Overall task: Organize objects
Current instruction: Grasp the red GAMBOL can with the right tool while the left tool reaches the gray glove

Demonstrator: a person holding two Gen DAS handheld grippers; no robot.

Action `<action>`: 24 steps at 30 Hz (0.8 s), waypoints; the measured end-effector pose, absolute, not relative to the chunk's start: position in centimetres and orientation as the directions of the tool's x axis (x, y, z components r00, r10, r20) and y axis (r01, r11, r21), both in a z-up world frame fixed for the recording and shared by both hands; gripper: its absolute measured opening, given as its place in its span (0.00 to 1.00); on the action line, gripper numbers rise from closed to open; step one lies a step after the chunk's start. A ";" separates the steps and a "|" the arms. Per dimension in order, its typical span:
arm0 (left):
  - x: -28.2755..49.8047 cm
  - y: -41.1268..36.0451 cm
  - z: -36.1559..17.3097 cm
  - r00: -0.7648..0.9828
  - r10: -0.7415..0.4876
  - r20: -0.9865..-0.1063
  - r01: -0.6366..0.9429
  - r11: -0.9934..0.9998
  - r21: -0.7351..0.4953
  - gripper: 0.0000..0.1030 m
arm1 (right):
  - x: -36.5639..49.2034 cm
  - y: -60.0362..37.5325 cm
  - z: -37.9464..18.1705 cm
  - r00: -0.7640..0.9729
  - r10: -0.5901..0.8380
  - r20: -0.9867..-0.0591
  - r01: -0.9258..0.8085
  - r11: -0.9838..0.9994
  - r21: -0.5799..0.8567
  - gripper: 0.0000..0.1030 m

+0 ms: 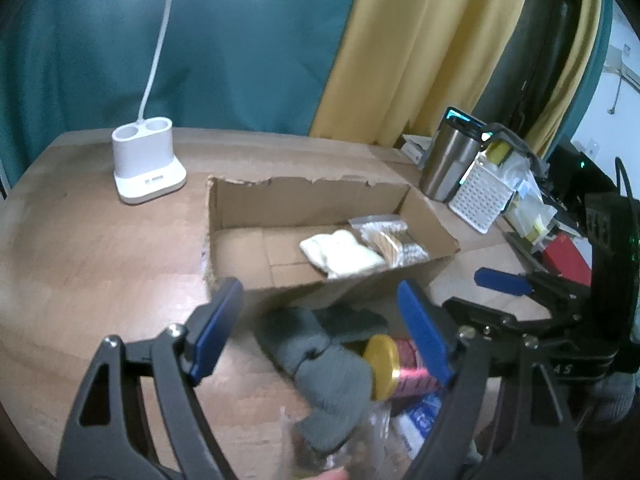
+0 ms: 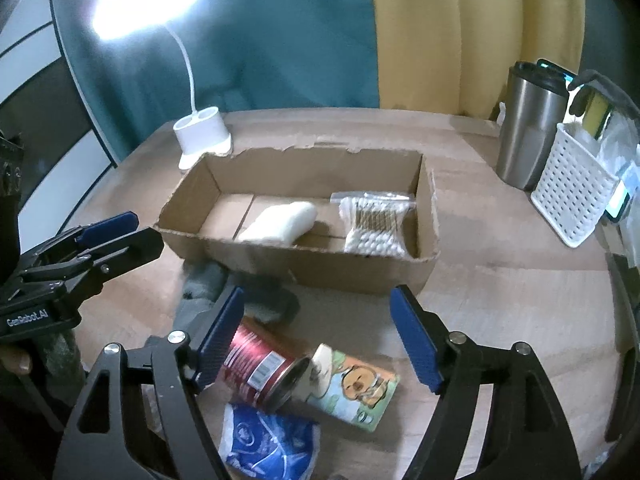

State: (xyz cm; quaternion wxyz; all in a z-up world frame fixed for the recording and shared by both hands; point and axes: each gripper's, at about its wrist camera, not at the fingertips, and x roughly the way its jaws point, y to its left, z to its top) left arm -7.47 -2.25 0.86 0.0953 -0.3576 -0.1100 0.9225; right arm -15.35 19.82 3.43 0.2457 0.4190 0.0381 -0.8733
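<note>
Can (image 2: 262,364) is lying just below your open, empty right gripper (image 2: 316,340), touching its left pad, risking rolling into the carton (image 2: 352,386) if you're closing off-centre.

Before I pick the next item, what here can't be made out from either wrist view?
- Grey cloth: right view, mostly behind the right gripper's finger and the cardboard box.
- Red can's label: left view, blurred, covered by the left gripper's finger.
- Blue packet: print unreadable.
</note>
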 end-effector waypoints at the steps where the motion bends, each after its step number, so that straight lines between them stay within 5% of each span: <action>1: -7.3 -2.2 0.8 -0.727 0.253 -0.639 -0.096 -0.958 -0.271 0.80 | -15.1 19.7 3.4 -0.527 -0.396 -0.752 0.461 -0.876 0.138 0.76; 5: -6.3 -3.0 0.6 -0.732 0.251 -0.633 -0.087 -0.957 -0.278 0.89 | -14.1 19.0 3.0 -0.519 -0.396 -0.758 0.466 -0.874 0.138 0.76; 24: -4.0 -6.4 -1.2 -0.731 0.243 -0.638 -0.065 -0.955 -0.289 0.89 | -11.8 16.1 0.6 -0.471 -0.382 -0.795 0.423 -0.889 0.176 0.85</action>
